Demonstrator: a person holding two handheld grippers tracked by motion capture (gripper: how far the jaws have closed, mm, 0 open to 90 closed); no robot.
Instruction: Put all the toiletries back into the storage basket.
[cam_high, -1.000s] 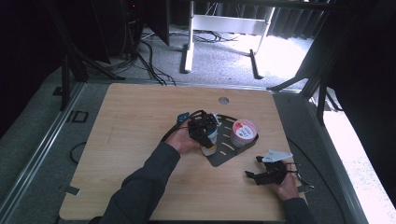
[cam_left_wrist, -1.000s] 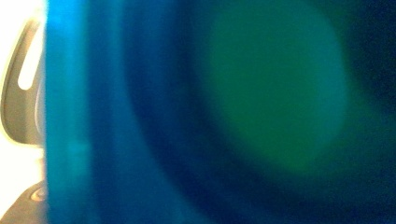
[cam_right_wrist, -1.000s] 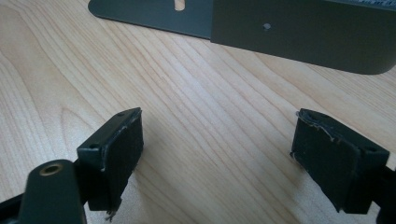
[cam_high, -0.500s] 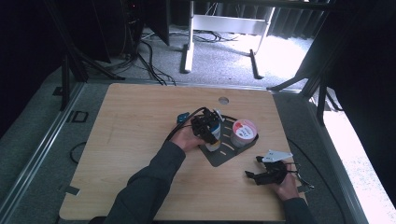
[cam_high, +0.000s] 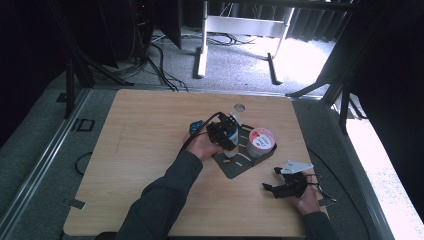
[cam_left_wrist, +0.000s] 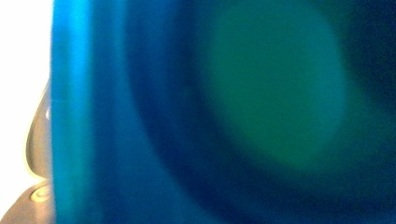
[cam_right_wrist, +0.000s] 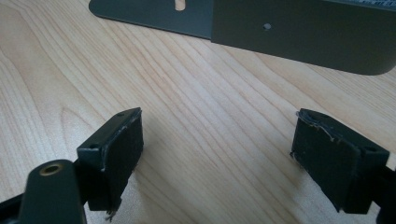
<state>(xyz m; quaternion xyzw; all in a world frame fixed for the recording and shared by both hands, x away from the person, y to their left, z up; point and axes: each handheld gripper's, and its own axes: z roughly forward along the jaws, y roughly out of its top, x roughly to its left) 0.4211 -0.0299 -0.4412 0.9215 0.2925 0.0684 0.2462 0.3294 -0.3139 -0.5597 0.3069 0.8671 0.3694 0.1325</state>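
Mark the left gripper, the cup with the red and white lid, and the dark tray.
left gripper (cam_high: 227, 137), high view, on its black body over the tray.
cup with the red and white lid (cam_high: 261, 139), high view, on its lid.
dark tray (cam_high: 235, 167), high view, on its bare near corner.

The left arm, in a dark sleeve, reaches from the near edge of the worktop up toward its middle, the forearm slanting to the right. The left hand (cam_high: 202, 146) grips the left gripper (cam_high: 226, 134), which points toward the right edge; whether its jaws press on anything cannot be told. The right hand (cam_high: 305, 200) lies near the worktop's near right corner, holding the right gripper (cam_high: 274, 189) low and level, pointing left, its jaws standing wide apart with bare worktop between them.
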